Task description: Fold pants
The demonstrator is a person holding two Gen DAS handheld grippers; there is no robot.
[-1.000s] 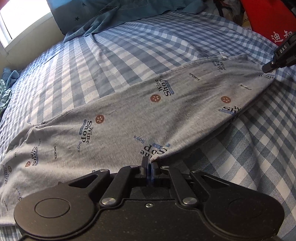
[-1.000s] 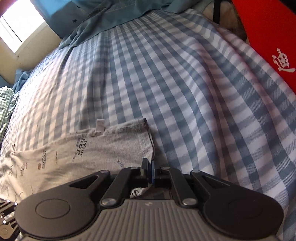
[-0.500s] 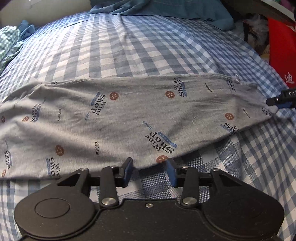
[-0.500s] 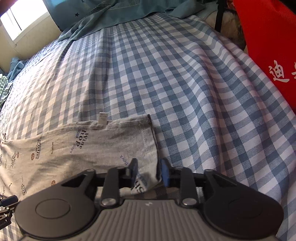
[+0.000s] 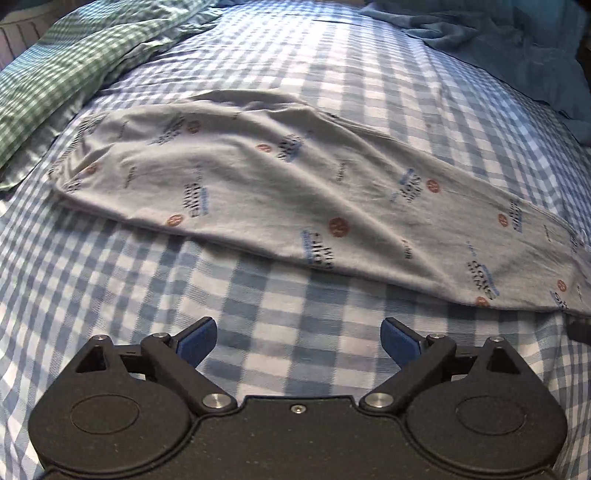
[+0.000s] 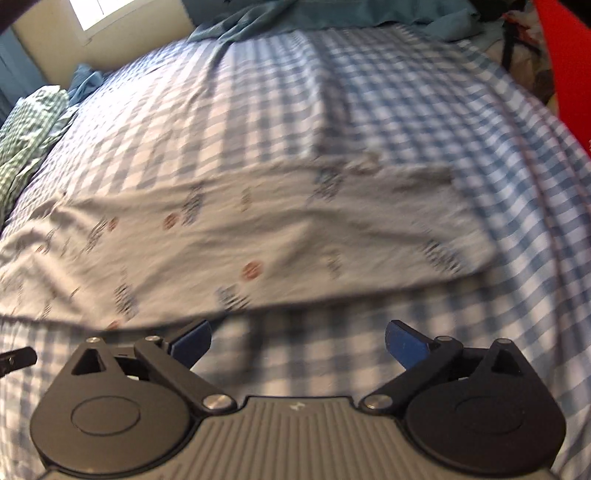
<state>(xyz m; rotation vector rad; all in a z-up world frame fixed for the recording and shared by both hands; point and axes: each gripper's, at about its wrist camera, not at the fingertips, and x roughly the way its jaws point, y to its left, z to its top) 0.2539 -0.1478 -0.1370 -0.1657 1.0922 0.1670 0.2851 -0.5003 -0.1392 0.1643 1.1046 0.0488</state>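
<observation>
The grey printed pants (image 5: 295,192) lie flat on the blue checked bed sheet (image 5: 258,332), folded lengthwise into one long band running left to right. My left gripper (image 5: 298,341) hovers over bare sheet just short of the pants' near edge; its jaws are opening wide and nothing is between them. In the right wrist view the pants (image 6: 258,236) look blurred, their waist end at the right. My right gripper (image 6: 298,341) is likewise back from the near edge, its jaws opening wide with only sheet between them. A tip of the other gripper (image 6: 16,358) shows at the left edge.
A green checked cloth (image 5: 74,62) lies bunched at the bed's far left. Teal fabric (image 5: 517,48) is heaped at the far right of the bed. A red object (image 6: 569,55) stands beyond the bed's right side, and a window (image 6: 99,11) is in the far wall.
Both grippers let go of the pants' near edge, their jaws spreading from shut to wide. Both pulled back toward me, and the pants now lie free on the sheet. The left gripper also rolled.
</observation>
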